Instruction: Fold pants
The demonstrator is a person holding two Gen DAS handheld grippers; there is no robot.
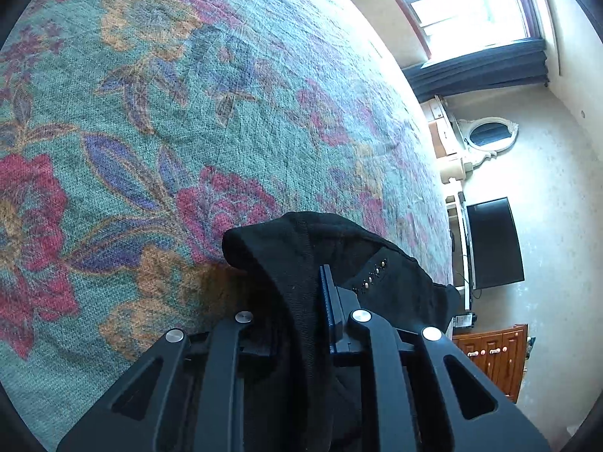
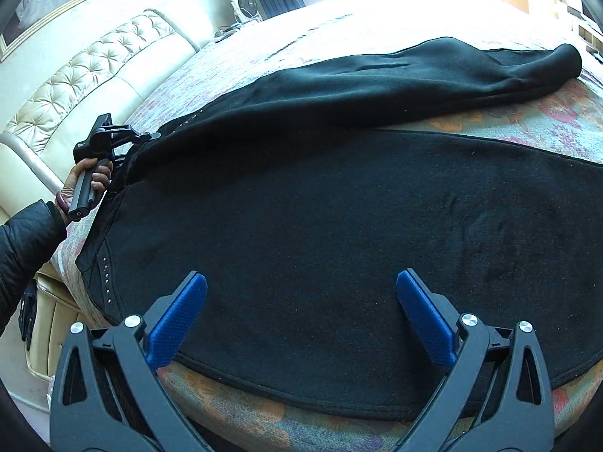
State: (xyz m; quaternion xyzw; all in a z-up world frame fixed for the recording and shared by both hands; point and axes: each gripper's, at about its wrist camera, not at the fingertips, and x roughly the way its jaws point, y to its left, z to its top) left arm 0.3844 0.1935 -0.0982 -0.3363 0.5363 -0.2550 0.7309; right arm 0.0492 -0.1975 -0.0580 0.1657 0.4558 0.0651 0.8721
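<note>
The black pants (image 2: 339, 226) lie spread across the floral bedspread (image 2: 546, 120), one leg flat along the near edge of the bed and the other leg (image 2: 414, 79) running toward the far side, its cuff near the far right corner. The waist end points toward the left edge of the bed, where a row of small studs (image 2: 106, 280) marks a seam. There the left gripper (image 1: 320, 282) is clamped on a bunched fold of the waist fabric, its jaws nearly together with cloth between them, probably so that side can be lifted and carried over the other leg. The person's hand (image 2: 88, 180), in a dark quilted sleeve (image 2: 26, 248), holds that tool's handle. The right gripper (image 2: 301, 316) hovers over the near leg with its blue pads (image 2: 177, 324) wide apart and nothing between them, apparently placed to take hold lower down so both ends can travel together. A tufted headboard (image 2: 94, 75) stands beyond the left edge.
</note>
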